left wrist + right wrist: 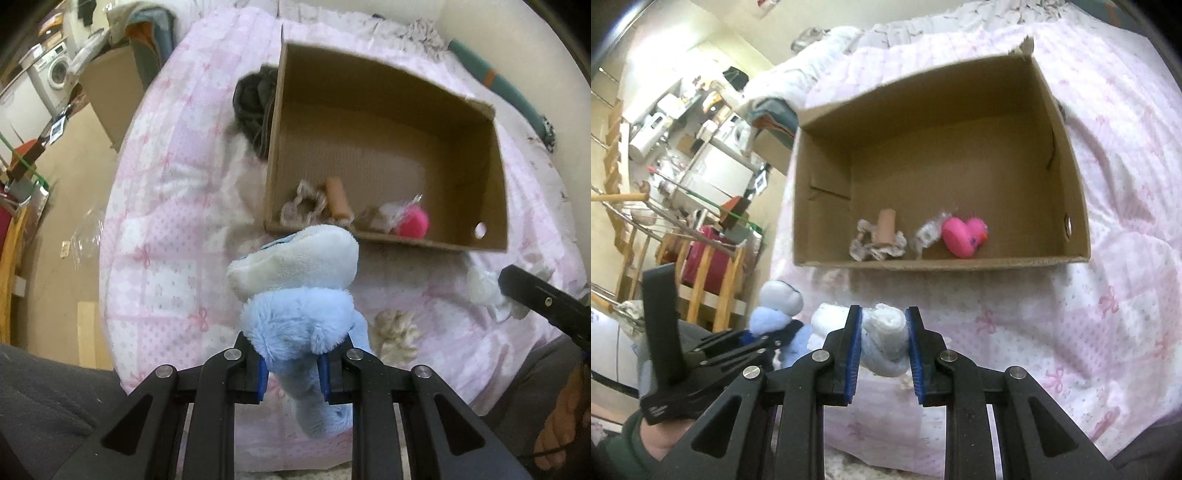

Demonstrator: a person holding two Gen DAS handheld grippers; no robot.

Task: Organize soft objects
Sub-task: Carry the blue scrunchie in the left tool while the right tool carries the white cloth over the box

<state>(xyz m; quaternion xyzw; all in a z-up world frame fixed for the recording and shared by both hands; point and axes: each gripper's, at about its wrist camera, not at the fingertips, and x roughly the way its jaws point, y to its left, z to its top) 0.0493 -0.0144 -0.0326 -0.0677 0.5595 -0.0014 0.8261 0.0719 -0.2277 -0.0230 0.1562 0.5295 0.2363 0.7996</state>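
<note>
Both tongs are clamped, left gripper (291,363) on the fluffy blue-and-white plush toy (299,295), right gripper (882,350) on a rolled white cloth (886,341), and should be lifted over the open brown cardboard box (1071,177) at twelve o'clock before anything is released.

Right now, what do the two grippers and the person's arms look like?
Both the left gripper and right gripper are matte black linkages with round silver pivot pins and ribbed blue pads. A dark green sleeve shows at the left wrist. No cables are visible.
</note>
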